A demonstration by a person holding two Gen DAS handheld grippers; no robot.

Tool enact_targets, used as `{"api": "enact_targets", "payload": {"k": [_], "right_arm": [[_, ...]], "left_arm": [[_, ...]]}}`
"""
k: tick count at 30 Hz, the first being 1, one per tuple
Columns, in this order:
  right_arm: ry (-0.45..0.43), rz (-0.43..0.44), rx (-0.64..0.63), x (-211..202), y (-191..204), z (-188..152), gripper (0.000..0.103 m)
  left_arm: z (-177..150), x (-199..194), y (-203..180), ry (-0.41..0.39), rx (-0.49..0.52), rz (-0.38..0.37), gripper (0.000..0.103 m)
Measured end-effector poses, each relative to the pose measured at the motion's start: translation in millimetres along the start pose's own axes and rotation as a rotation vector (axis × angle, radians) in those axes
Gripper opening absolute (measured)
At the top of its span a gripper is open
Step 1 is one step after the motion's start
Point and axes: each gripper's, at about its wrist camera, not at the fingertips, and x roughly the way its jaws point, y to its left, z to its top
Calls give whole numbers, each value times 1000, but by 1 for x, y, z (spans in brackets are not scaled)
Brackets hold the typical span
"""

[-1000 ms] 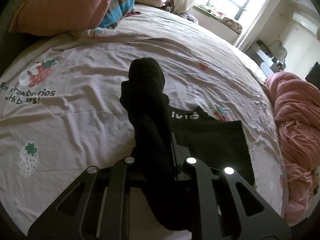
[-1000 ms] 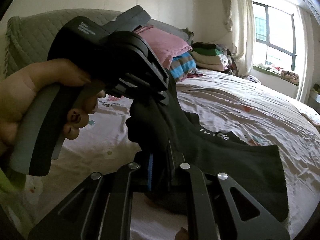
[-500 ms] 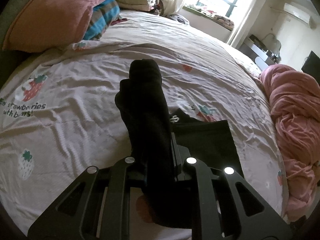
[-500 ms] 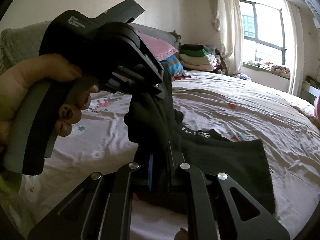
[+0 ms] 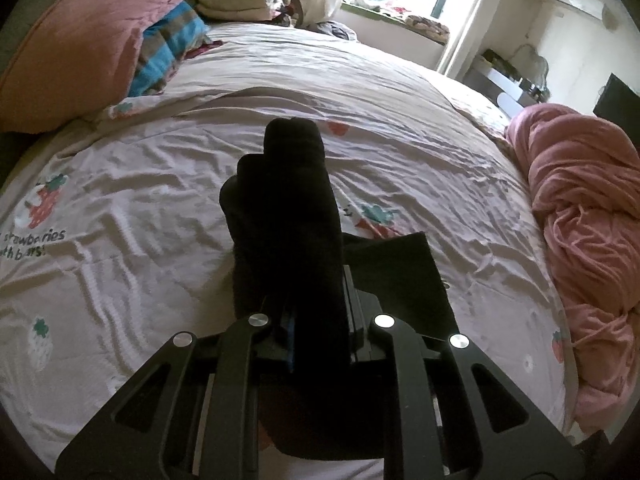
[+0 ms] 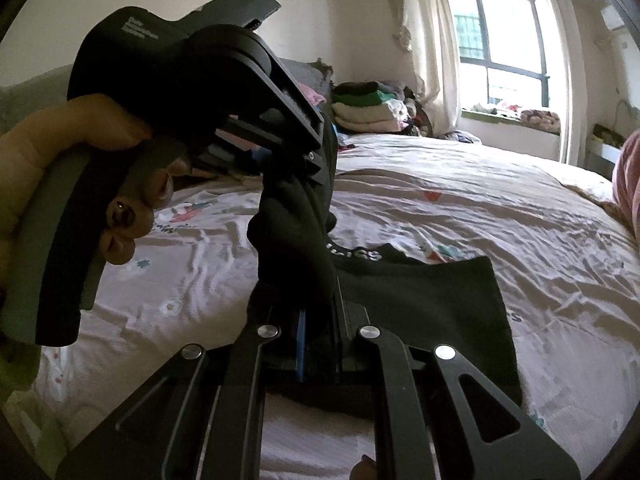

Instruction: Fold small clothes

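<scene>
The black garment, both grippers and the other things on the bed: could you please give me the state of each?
black garment: partly lifted, bunched at both grippers, rest lying on the bed sheet.
left gripper: shut on the black garment.
right gripper: shut on the black garment.
pink blanket: crumpled in a heap.
clothes stack: folded, piled.

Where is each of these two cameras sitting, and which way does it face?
Left wrist: on the left gripper, looking down onto the strawberry-print bedsheet; jaws clamp the black cloth garment.
Right wrist: on the right gripper, facing across the bed toward the window; a hand holds the left gripper.
Shared: garment, bedsheet, window.
</scene>
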Motion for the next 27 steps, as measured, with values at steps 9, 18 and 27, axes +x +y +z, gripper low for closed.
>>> {"api": "enact_targets", "payload": {"k": [9,18,27], "right_arm": [[28,-32,77,1,-35,-8,9],[68,-54,143,3,-61,-22,8],[139,-74,243,14,-82,-38,9]], "left_arm": [[2,23,-27,42,14,-17,11],[0,46,-49,79,26,-38,11],[-2,71,-62,129,28,-50,15]]}}
